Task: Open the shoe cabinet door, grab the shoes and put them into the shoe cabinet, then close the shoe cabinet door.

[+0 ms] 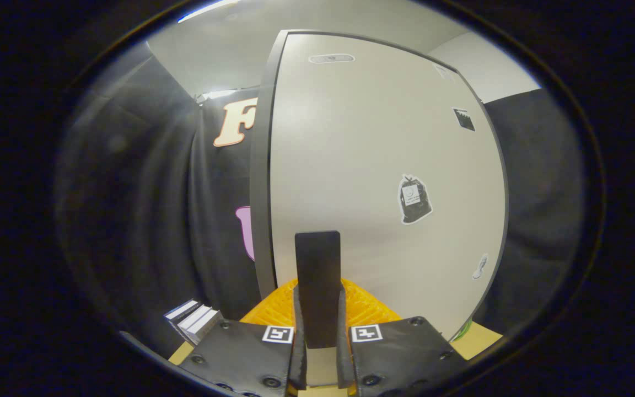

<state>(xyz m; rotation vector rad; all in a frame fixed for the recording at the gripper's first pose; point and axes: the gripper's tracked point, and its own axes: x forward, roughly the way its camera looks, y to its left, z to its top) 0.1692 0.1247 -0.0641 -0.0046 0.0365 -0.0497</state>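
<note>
We see our hand-held gripper [318, 336] squeezing the dark handle [318, 275] on the white door [372, 165], both fingers pressing it.

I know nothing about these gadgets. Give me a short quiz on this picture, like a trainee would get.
1. True or false: the gripper is closed on the black handle, with one finger on each side.
2. The door that carries the handle is: A white, B red, C clear glass.
3. Fill in: beside the door hangs a black ____.

Key: 1 true; 2 A; 3 cloth.
</note>
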